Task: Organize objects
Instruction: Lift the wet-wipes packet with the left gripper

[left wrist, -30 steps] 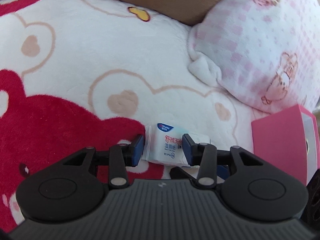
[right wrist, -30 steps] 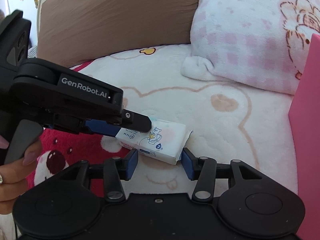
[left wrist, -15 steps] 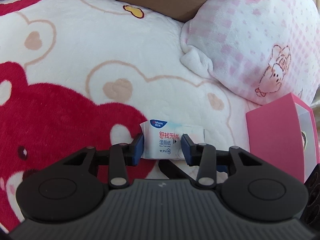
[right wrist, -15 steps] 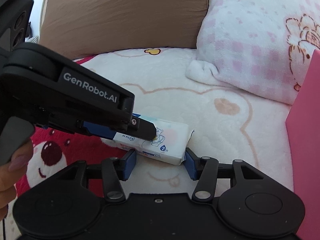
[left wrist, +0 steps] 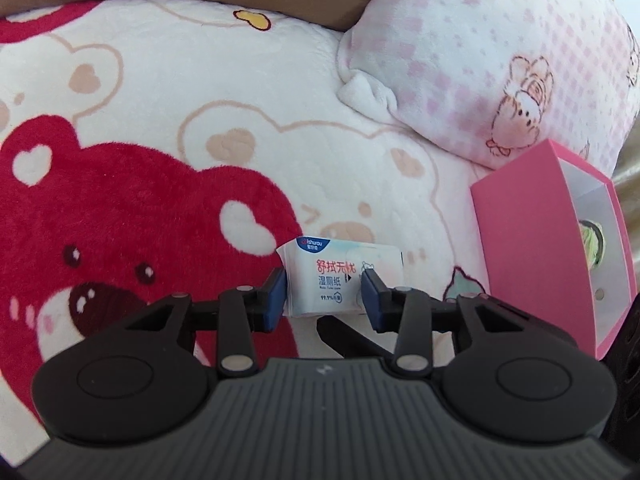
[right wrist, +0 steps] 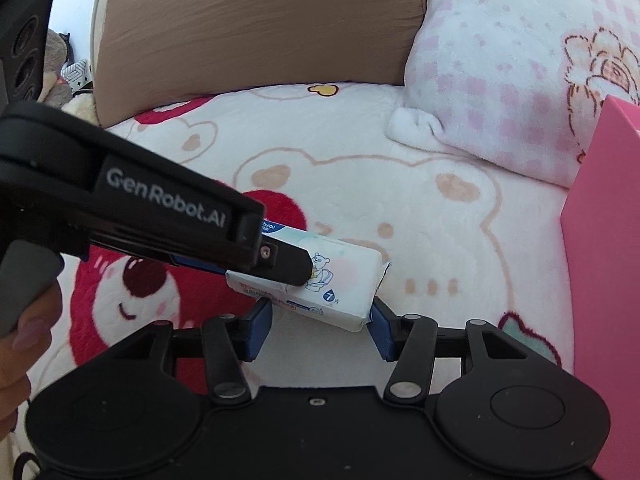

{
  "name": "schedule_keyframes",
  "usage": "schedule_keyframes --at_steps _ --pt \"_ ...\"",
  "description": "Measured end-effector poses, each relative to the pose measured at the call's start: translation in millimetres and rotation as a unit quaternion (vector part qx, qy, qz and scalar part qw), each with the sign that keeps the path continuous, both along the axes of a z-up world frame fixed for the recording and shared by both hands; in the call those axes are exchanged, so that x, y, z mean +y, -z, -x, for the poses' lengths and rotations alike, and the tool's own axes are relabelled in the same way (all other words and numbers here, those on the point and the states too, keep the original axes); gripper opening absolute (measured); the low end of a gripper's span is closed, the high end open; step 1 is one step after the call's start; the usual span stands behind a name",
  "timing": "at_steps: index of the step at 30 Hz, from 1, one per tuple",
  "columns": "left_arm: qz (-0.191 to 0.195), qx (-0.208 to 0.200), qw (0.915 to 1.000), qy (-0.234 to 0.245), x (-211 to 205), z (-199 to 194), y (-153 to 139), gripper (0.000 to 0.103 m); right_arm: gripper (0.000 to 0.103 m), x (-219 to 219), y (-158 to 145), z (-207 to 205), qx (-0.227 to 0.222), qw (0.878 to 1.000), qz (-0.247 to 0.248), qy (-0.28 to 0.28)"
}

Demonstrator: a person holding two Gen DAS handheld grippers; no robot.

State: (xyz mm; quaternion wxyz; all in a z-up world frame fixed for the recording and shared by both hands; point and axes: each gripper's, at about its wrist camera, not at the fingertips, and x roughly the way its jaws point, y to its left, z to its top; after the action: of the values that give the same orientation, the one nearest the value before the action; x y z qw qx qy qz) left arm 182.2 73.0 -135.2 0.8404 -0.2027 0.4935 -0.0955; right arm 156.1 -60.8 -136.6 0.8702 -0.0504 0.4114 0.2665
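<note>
A small white pack of wet wipes (left wrist: 340,276) with a blue label and red print hangs just above the bear-print blanket (left wrist: 200,80). My left gripper (left wrist: 323,296) is shut on it, with the blue pads pressing on its two sides. In the right wrist view the left gripper (right wrist: 280,264) reaches in from the left with the pack (right wrist: 344,280) in its tips. My right gripper (right wrist: 318,322) stands open just below the pack's near edge. Its pads flank the pack's ends without pressing on them.
A pink box (left wrist: 532,240) stands on the blanket at the right, close to both grippers. A pink-checked pillow (left wrist: 480,60) lies behind it, and a brown cushion (right wrist: 260,20) runs along the back. A person's hand (right wrist: 24,340) holds the left gripper's handle.
Both grippers have drawn back from the pillow and risen a little, with the pack going along in the left one. The right gripper's jaws stand slightly wider apart.
</note>
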Motion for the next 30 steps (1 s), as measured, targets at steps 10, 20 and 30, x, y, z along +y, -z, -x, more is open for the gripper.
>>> schedule_keyframes --at_steps 10,20,30 --pt "0.015 0.01 0.9998 0.009 -2.3 23.4 -25.9 0.038 0.067 -8.0 -24.6 21.1 0.0 1.0 -0.012 -0.007" --pt "0.013 -0.005 0.9986 0.05 -2.6 57.0 -55.7 0.038 0.076 -19.0 -49.5 46.4 0.018 0.999 -0.046 -0.016" --pt "0.001 -0.005 0.9963 0.086 -13.2 86.2 -86.8 0.038 0.084 -25.3 -73.6 72.7 0.025 0.999 -0.044 -0.021"
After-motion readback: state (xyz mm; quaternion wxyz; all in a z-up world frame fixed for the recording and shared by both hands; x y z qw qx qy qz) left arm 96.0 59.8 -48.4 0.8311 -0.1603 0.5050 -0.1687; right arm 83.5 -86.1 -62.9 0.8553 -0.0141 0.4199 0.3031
